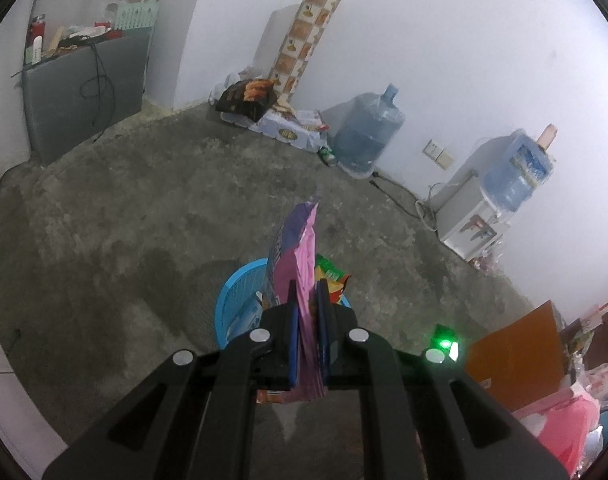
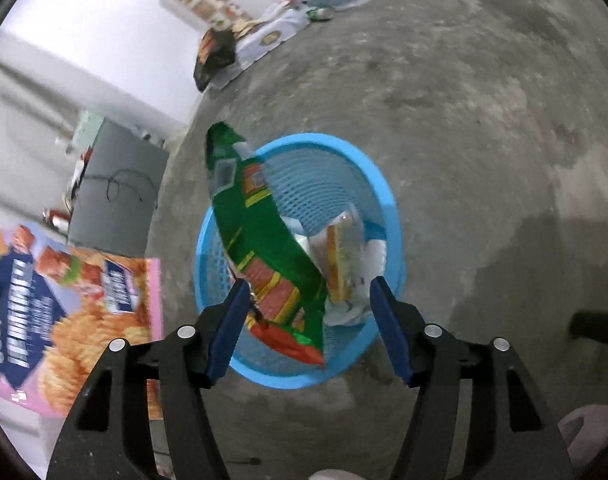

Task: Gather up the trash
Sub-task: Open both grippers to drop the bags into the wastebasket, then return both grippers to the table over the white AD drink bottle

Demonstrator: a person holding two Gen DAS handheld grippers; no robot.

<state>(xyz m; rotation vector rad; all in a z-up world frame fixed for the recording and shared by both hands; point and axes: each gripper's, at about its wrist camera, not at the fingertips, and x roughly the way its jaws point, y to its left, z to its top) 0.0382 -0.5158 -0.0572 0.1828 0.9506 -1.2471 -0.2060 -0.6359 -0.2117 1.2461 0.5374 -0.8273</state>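
My left gripper (image 1: 307, 292) is shut on a pink and purple snack bag (image 1: 300, 256), held edge-on above the blue mesh trash basket (image 1: 240, 300). The same bag shows flat at the left of the right wrist view (image 2: 64, 304). My right gripper (image 2: 307, 292) is open above the basket (image 2: 367, 184). A green and red snack bag (image 2: 264, 248) hangs between its fingers, leaning on the left finger (image 2: 228, 324), over the basket mouth. Several wrappers (image 2: 343, 256) lie inside the basket. The green bag's tip shows beside the pink bag (image 1: 331, 276).
Bare concrete floor surrounds the basket. Along the far wall stand a grey cabinet (image 1: 84, 92), a pile of bags and packs (image 1: 272, 116), a blue water jug (image 1: 367, 132) and a water dispenser (image 1: 487, 208). An orange box (image 1: 519, 360) and pink bags lie at right.
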